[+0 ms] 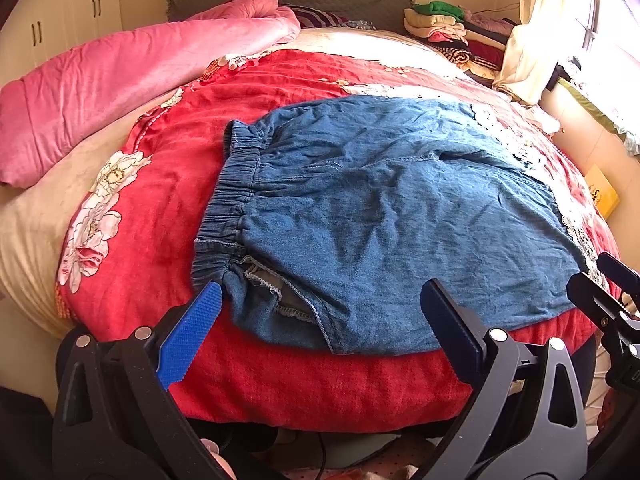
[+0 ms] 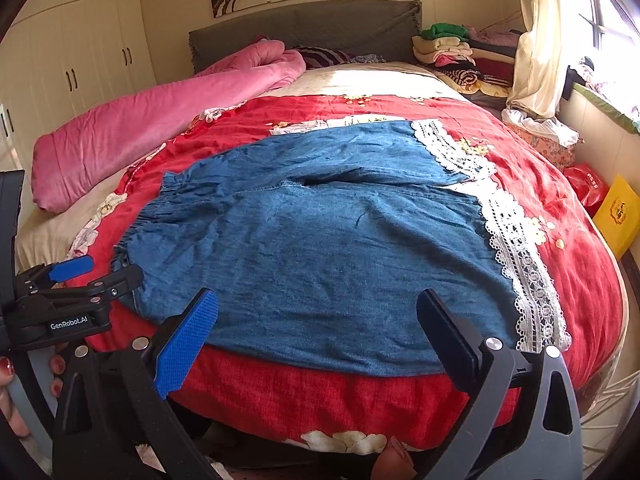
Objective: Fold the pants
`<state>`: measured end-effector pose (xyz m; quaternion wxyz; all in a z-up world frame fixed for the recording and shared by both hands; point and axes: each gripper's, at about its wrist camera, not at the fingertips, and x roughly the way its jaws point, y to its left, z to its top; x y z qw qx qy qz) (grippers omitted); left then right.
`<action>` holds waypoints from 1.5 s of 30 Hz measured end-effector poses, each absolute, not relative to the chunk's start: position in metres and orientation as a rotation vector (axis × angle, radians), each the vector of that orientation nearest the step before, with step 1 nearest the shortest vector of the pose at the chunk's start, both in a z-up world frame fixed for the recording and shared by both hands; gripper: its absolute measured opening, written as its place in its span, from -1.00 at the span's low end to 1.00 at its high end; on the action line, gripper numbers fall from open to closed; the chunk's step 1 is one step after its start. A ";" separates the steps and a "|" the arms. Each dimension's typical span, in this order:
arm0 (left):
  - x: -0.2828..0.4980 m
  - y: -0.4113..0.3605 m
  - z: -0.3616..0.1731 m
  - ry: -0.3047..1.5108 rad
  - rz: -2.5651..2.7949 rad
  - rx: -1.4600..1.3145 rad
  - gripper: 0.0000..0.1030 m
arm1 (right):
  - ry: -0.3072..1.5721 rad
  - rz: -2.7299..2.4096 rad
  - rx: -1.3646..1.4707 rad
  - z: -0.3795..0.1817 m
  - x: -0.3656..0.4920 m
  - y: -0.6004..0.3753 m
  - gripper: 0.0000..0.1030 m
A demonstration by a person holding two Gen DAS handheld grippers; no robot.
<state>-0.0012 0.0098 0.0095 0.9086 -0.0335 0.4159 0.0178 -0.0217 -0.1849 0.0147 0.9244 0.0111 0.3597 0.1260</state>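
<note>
Bedroom clutter frames the work: a wide bed (image 2: pixel 360 400) under a red floral quilt (image 2: pixel 540 184) takes up nearly everything, with a pink duvet (image 2: pixel 132 136) rolled along its far-left side and a stack of folded clothes (image 2: pixel 452 52) past the quilt near the headboard. On the quilt, toward its near edge, lie the denim pants (image 2: pixel 320 248) — spread flat, elastic waistband (image 1: pixel 228 204) at the left end, white lace hems (image 2: pixel 520 256) at the right.

Open room is generous beyond the pants, where bare quilt runs up to the duvet; a fold carried that way looks unobstructed. On the near side there is little margin, since the pants' lower edge lies just short of the bed's drop, so a careless tug could likely slide the cloth off.

Both tools hover apart from the fabric, released and holding nothing: the left tool (image 1: pixel 320 320) near the waistband corner, the right tool (image 2: pixel 320 320) over the near leg. One pocket lining (image 1: pixel 280 300) by the waistband is turned out — it may bunch into the fold. Lace could snag on a pad.
</note>
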 end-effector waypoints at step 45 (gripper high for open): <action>0.217 0.138 -0.008 0.830 -0.253 -0.212 -0.65 | 0.956 0.784 -0.709 -0.038 0.326 -0.001 0.22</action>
